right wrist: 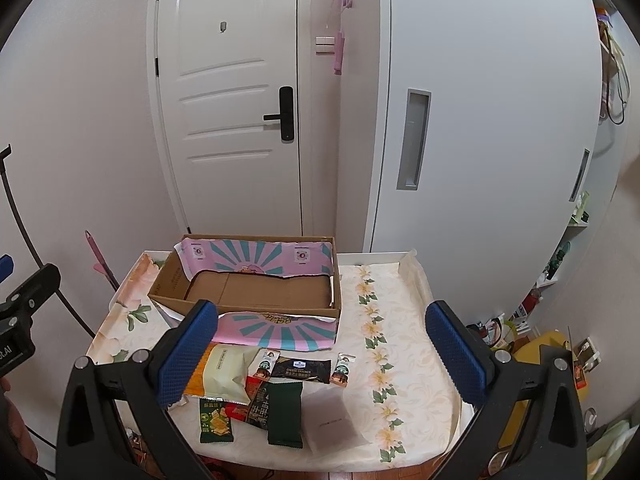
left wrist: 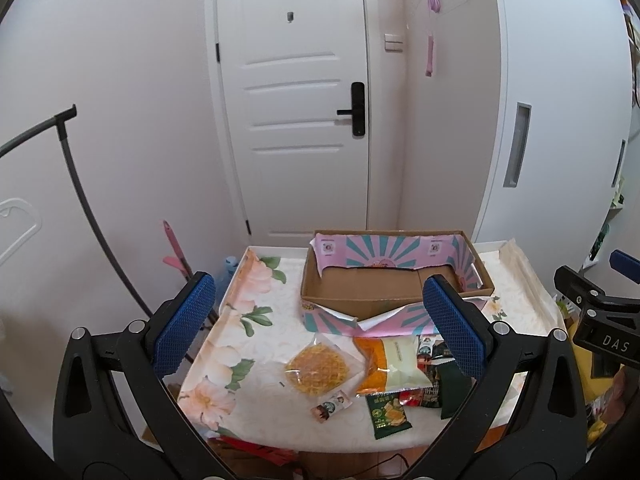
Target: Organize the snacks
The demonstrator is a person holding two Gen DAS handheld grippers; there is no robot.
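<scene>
An open cardboard box with pink and teal lining stands empty at the back of the table; it also shows in the right wrist view. Several snack packets lie in front of it: a clear bag of yellow noodle snack, an orange and cream bag, a small green cracker packet, a dark green packet, a black cracker bar and a white packet. My left gripper is open and empty above them. My right gripper is open and empty.
The table has a floral cloth and raised edges. A white door and a cabinet stand behind it. A grey bent pole is at the left. Clutter and a yellow object sit at the right.
</scene>
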